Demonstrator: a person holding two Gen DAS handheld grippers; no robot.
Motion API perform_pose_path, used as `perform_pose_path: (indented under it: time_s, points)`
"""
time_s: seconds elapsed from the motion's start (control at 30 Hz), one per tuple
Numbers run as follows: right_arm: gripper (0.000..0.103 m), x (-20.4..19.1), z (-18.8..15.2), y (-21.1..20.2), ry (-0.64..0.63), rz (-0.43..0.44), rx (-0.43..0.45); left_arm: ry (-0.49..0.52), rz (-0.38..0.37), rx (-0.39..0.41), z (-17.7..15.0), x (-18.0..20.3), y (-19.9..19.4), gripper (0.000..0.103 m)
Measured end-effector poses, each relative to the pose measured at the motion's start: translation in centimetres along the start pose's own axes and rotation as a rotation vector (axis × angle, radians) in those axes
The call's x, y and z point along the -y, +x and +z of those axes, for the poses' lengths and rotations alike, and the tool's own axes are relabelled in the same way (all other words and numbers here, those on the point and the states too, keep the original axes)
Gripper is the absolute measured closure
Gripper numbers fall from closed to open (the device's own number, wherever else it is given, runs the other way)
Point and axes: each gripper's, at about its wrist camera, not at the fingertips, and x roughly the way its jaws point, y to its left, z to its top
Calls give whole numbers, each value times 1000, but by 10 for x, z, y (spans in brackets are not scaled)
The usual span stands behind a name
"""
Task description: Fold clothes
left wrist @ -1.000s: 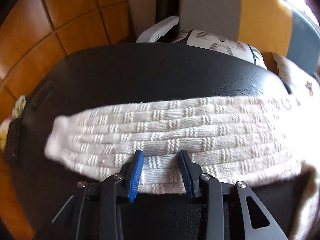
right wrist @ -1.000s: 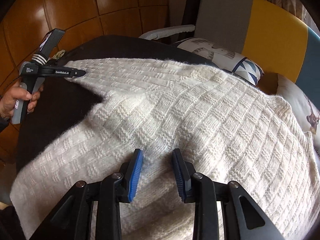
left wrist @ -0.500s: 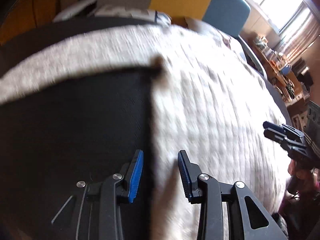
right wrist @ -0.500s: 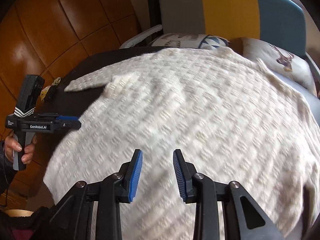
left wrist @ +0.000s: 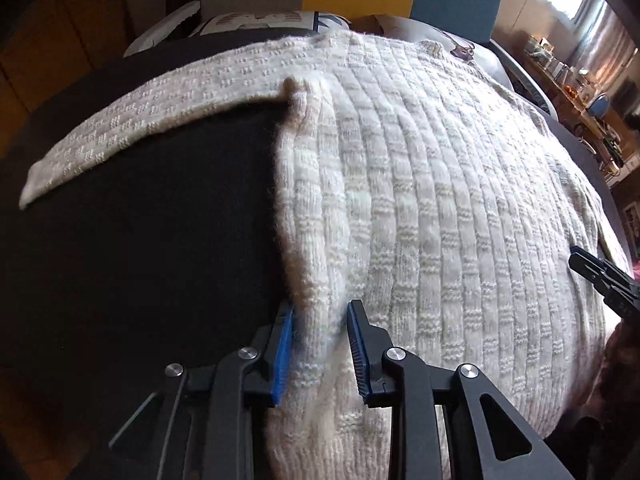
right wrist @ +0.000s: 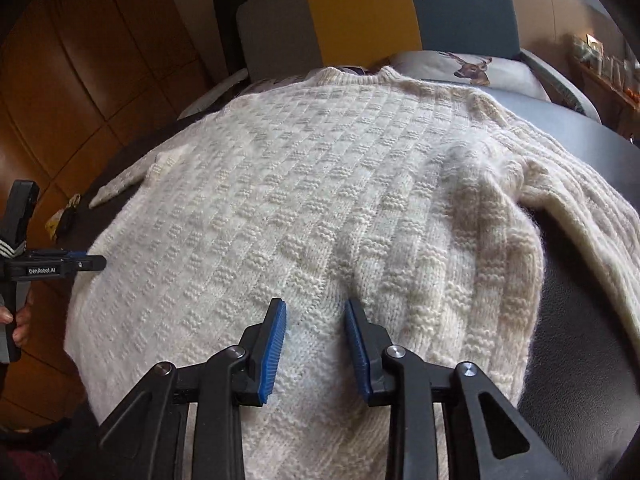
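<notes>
The sweater (right wrist: pixel 320 208) is thick cream knit wool, fuzzy at the edges, with a raised basket-weave texture. The table (left wrist: pixel 140 248) under it is black with a smooth, faintly sheened surface. Each hand-held gripper, left (left wrist: pixel 320 344) and right (right wrist: pixel 316 340), is matt black plastic with ridged blue pads and bright metal pivot screws. The wall panels (right wrist: pixel 100 60) are glossy brown wood.
</notes>
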Motion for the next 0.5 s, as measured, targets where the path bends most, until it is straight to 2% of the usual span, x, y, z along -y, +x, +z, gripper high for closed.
perform_pose_path:
  time_s: [0.07, 0.13, 0.23, 0.3, 0.4, 0.5]
  points:
    - [70, 12, 0, -18, 86, 66, 62, 11, -22, 44, 10, 15, -9, 67]
    - [69, 39, -7, -46, 228, 147, 151, 42, -73, 76, 20, 39, -12, 60]
    - [67, 96, -31, -92, 495, 254, 280, 102, -163, 57, 37, 86, 1, 54]
    - [66, 137, -57, -123, 676, 210, 310, 132, -228, 26, 54, 122, 12, 54]
    - [64, 192, -109, -170, 921, 164, 398, 203, -266, 8, 57, 170, 22, 54]
    - [64, 226, -148, -207, 1069, 44, 485, 284, -302, 13, 73, 215, 31, 54]
